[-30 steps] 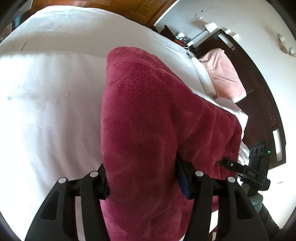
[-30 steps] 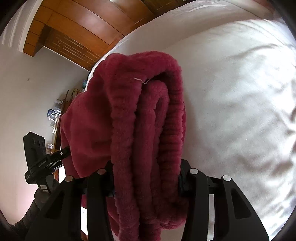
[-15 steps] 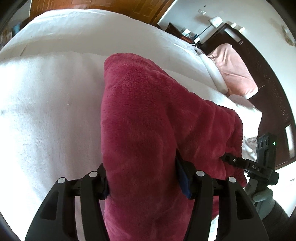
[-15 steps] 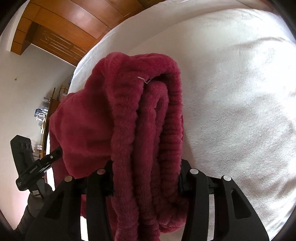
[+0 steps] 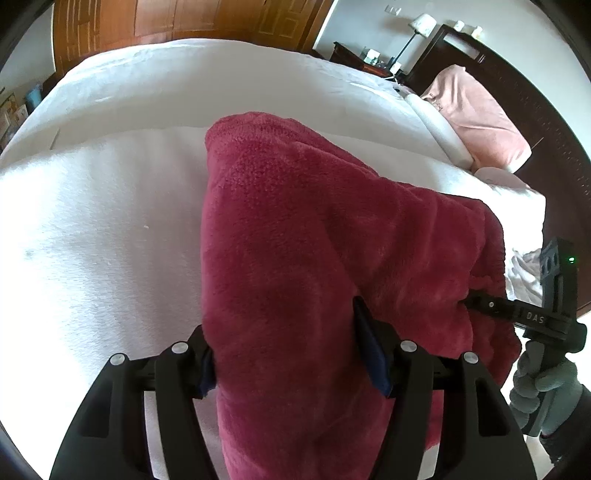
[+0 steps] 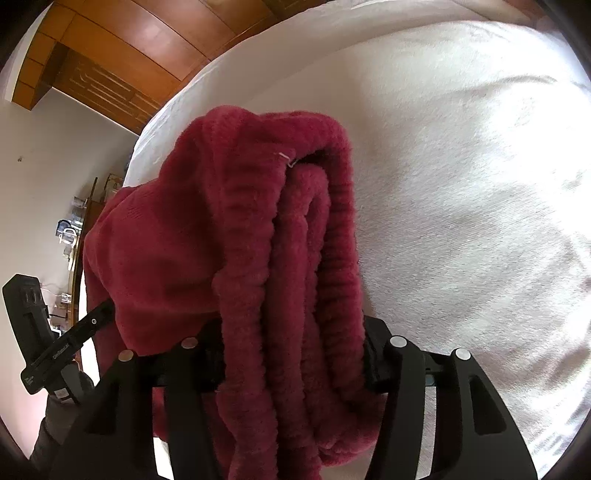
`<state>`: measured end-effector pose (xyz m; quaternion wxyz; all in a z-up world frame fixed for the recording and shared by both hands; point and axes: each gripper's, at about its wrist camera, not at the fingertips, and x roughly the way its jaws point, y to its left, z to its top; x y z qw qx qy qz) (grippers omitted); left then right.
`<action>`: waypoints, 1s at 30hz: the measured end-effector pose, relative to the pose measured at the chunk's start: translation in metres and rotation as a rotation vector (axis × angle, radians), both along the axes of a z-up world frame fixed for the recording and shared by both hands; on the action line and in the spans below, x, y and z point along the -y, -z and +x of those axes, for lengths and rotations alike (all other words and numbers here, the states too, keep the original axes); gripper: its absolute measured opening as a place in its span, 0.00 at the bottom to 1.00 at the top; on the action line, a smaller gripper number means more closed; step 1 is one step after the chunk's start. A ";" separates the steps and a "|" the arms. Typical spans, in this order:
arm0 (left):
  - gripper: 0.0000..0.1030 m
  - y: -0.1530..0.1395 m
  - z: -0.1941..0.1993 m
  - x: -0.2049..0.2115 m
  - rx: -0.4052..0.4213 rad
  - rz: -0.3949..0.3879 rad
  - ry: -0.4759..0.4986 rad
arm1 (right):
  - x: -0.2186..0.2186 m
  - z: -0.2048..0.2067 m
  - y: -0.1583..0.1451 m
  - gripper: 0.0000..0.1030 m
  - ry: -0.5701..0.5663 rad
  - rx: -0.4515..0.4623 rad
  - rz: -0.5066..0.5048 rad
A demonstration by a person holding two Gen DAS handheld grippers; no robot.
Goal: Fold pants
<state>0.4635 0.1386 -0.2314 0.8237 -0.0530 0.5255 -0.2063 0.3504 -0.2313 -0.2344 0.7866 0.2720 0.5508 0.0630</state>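
Note:
The folded dark-red fleece pants (image 5: 295, 221) lie as a thick bundle on the white bed (image 5: 92, 221). My left gripper (image 5: 288, 354) straddles one end; its jaws are opening, and the blue pads still touch the fleece on both sides. My right gripper (image 6: 291, 354) straddles the other end, where the ribbed waistband layers of the pants (image 6: 258, 221) are stacked. Its jaws are opening too, with the fabric still filling the gap. Each view shows the other gripper poking into the bundle: the right gripper (image 5: 517, 314) and the left gripper (image 6: 66, 343).
The white bed cover (image 6: 461, 184) spreads wide around the bundle. A pink pillow (image 5: 476, 118) leans on the dark headboard (image 5: 546, 122), with a lamp (image 5: 421, 22) behind. A wooden wardrobe (image 5: 184, 18) stands beyond the bed. A gloved hand (image 5: 539, 376) holds the right gripper.
Both pairs of jaws have spread a little wider around the pants. Both grippers have sunk slightly toward the bed and shifted; the bundle stays between them.

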 end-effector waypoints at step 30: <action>0.95 -0.134 -0.099 0.015 0.335 0.320 -0.119 | -0.044 -0.126 -0.183 0.96 0.065 0.371 -0.367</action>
